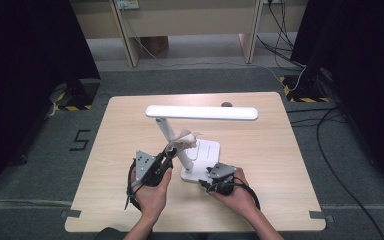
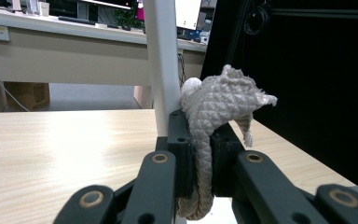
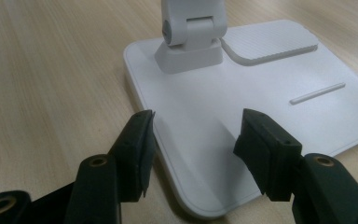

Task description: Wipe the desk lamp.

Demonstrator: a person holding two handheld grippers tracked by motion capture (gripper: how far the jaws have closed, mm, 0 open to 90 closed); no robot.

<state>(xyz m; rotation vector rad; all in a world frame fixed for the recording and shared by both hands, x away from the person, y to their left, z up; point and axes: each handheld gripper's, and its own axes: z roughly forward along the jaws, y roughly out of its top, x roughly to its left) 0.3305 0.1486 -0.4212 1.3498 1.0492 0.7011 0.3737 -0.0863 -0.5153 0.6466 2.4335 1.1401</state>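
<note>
A white desk lamp stands mid-table, with a long flat head [image 1: 202, 113], a slanted stem [image 1: 166, 131] and a flat base [image 1: 207, 150]. My left gripper [image 1: 167, 156] is shut on a pale quilted cloth [image 1: 186, 137], which is bunched against the stem. In the left gripper view the cloth [image 2: 214, 107] runs down between the jaws of the left gripper [image 2: 200, 140], right beside the stem [image 2: 163, 60]. My right gripper [image 1: 209, 176] sits at the base's near corner. Seen from the right gripper [image 3: 196, 135], its jaws stand apart over the base [image 3: 242, 107], holding nothing.
The wooden table [image 1: 120, 125] carries the lamp alone. A small dark round spot [image 1: 226, 104] lies at its far edge. Cables [image 1: 330, 150] trail over the grey floor to the right. Desk legs [image 1: 130, 35] stand beyond the table.
</note>
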